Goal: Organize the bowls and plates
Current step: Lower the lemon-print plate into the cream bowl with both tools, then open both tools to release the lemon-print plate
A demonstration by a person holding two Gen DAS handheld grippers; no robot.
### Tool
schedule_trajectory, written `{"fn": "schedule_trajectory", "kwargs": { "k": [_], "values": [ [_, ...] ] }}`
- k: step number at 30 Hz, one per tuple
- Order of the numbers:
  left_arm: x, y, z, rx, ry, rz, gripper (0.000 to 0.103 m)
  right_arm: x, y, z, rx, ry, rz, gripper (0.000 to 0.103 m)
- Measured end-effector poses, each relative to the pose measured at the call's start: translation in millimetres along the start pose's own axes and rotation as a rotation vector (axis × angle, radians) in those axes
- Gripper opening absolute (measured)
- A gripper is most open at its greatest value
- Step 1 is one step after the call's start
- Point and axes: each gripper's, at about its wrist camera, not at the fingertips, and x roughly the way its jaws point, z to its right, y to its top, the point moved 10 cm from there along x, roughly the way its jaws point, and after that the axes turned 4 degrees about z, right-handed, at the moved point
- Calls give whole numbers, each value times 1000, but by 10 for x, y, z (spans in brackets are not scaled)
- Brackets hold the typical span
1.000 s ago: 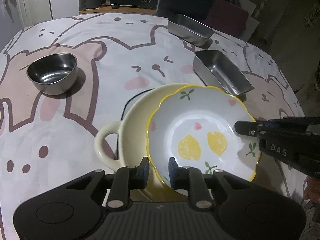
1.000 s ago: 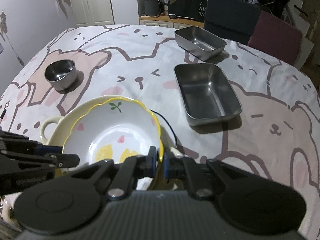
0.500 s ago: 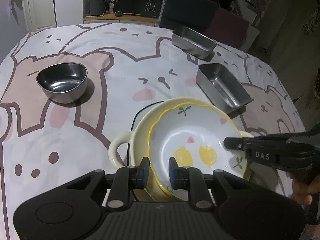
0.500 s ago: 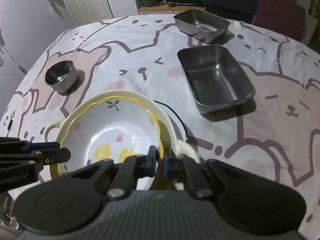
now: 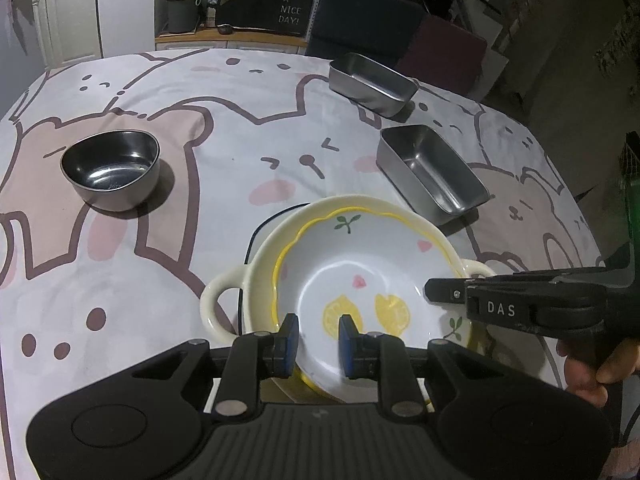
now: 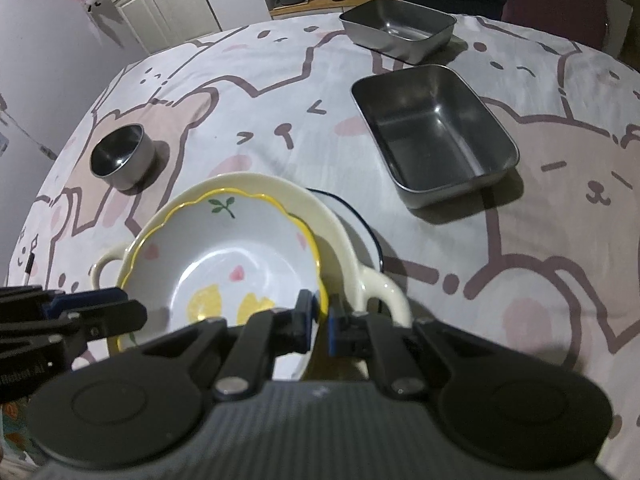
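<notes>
Rim of lemon bowl (image 6: 224, 264) (right gripper (image 6: 319, 316))

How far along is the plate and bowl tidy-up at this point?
Partly done. The lemon bowl already sits nested in the cream two-handled dish, with a dark-rimmed plate underneath. In hand: the right gripper pinches the lemon bowl's rim, while the left gripper straddles its near edge, open. Left: the round steel bowl and two steel trays stand apart on the tablecloth.
</notes>
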Motion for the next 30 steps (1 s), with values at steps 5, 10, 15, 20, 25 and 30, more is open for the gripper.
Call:
{"fn": "schedule_trajectory", "kwargs": {
  "k": [5, 10, 15, 20, 25, 30],
  "values": [
    [-5, 7, -13, 2, -1, 2, 27, 6, -4, -26, -26, -9, -2, 13],
    [-25, 21, 18, 9, -15, 10, 34, 5, -10, -65, -34, -1, -16, 24],
    [-56, 36, 31, 18, -21, 18, 37, -43, -34, -154, -69, 24, -15, 44],
    [-88, 38, 32, 25, -22, 24, 37, -138, 10, -153, -83, 20, 20, 49],
    [-134, 61, 27, 38, -19, 34, 42, -219, 17, -141, -87, 25, 29, 51],
    [-251, 154, 24, 41, -23, 71, 47, -355, 49, -133, -101, 15, 57, 55]
  ]
}}
